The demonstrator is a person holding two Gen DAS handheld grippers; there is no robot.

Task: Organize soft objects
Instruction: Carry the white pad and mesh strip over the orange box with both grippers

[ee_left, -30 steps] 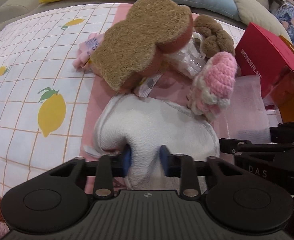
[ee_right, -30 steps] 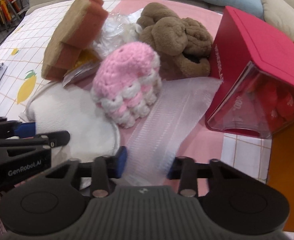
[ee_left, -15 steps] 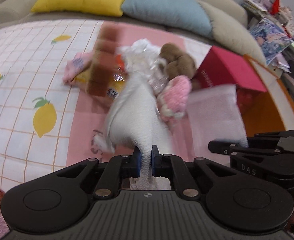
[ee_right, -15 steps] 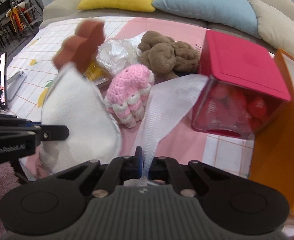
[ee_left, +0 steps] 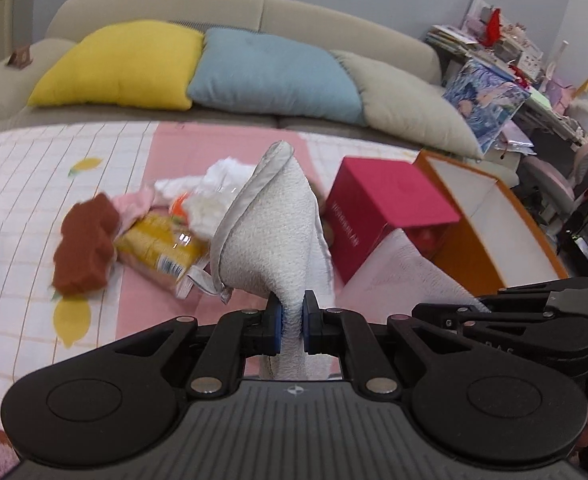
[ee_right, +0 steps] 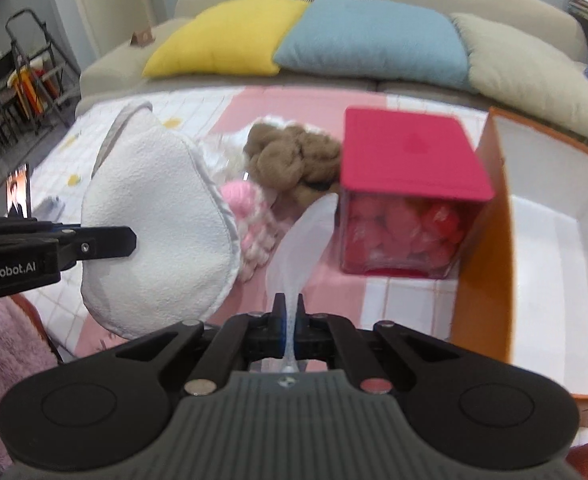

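My left gripper [ee_left: 292,312] is shut on a thick white terry cloth [ee_left: 272,236], lifted clear of the table and hanging as a cone; the same white cloth [ee_right: 158,216] shows at the left of the right wrist view. My right gripper [ee_right: 290,316] is shut on a thin, sheer white mesh cloth [ee_right: 301,236] that trails down to the pink mat. On the mat lie a brown sponge [ee_left: 84,248], a yellow packet [ee_left: 158,250], a pink-and-white crochet piece [ee_right: 254,220], a brown knit bundle [ee_right: 294,160] and crumpled white material [ee_left: 218,184].
A red-lidded clear box [ee_right: 405,196] stands on the lemon-print tablecloth [ee_left: 34,184] beside an open orange box [ee_right: 541,216] at the right. A sofa with yellow [ee_left: 122,64], blue [ee_left: 274,72] and beige [ee_left: 405,108] cushions runs behind. A phone [ee_right: 18,192] lies at far left.
Both grippers closed on their cloths and rose. The white terry cloth lifted off the mat, and the brown sponge that lay on the pile fell to the left. The mesh cloth now trails from the right gripper.
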